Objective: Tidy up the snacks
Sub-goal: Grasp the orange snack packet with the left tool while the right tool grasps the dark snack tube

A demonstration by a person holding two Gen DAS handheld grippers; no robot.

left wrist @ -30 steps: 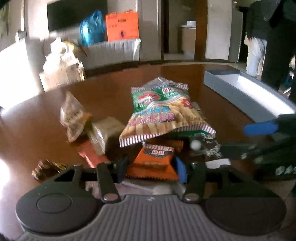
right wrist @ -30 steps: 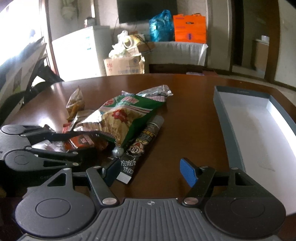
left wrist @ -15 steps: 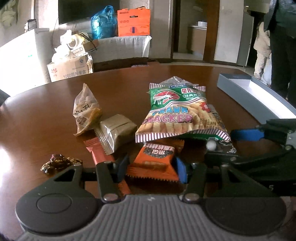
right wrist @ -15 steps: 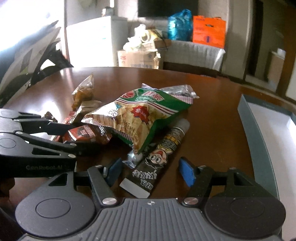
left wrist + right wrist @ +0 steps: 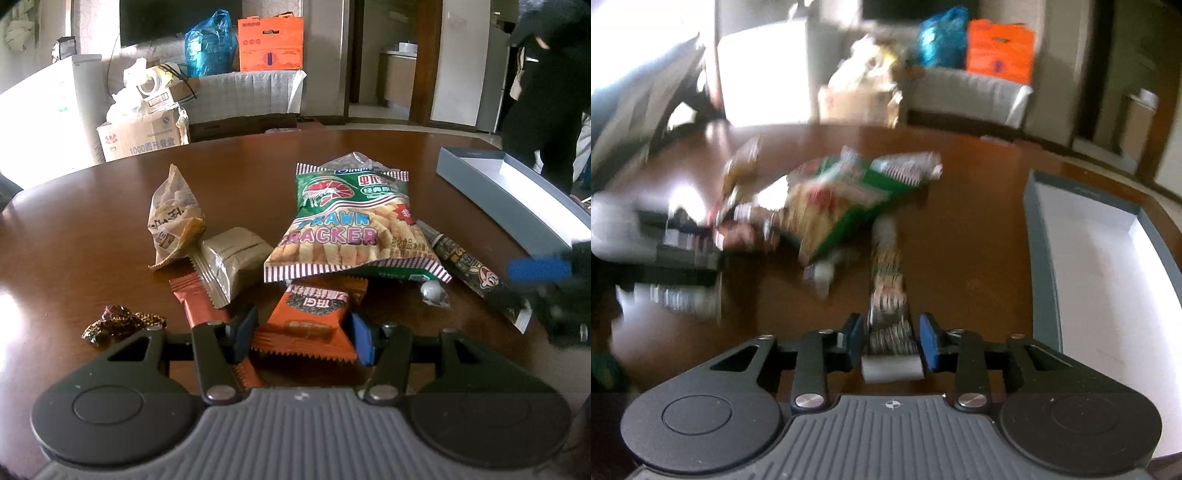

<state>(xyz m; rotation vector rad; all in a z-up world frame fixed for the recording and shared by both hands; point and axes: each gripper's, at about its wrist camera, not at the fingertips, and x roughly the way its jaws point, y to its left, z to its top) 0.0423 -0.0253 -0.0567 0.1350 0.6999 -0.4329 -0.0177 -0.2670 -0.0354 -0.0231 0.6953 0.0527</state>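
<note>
The room's pretty cluttered around a big dark wooden table point(image 5: 92, 229), which is polished enough to throw bright glare back from the left side. Behind the table there's a dark TV point(image 5: 181, 16) up on a pale wall. Below the TV sits a white cabinet point(image 5: 243, 94) with a blue plastic bag point(image 5: 210, 48) and an orange box point(image 5: 270, 44) on top. Left of that cabinet is an open cardboard box point(image 5: 142, 134) stuffed with wrapping, then a white fridge-like unit point(image 5: 48, 110). Right of the cabinet, a brown-framed doorway point(image 5: 384, 59) opens onto another room. A person in dark clothes point(image 5: 546, 96) stands at the table's far right.
</note>
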